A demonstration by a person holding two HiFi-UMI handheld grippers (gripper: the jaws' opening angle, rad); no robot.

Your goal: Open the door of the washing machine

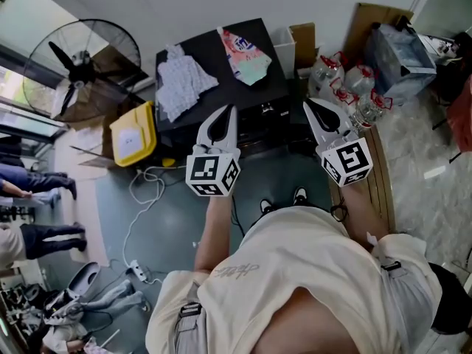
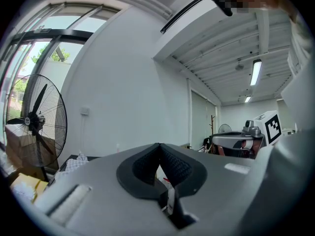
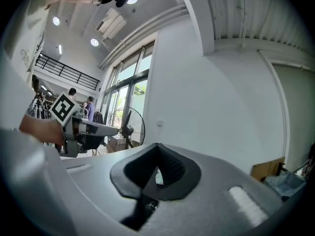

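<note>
Both my grippers are closed and empty. Left gripper: jaws together, tips over the front edge of the black box-shaped washing machine; I can't tell if they touch. Right gripper: jaws together, at the machine's 3 o'clock side. The machine sits at my 12 o'clock, with a white patterned garment on top.
</note>
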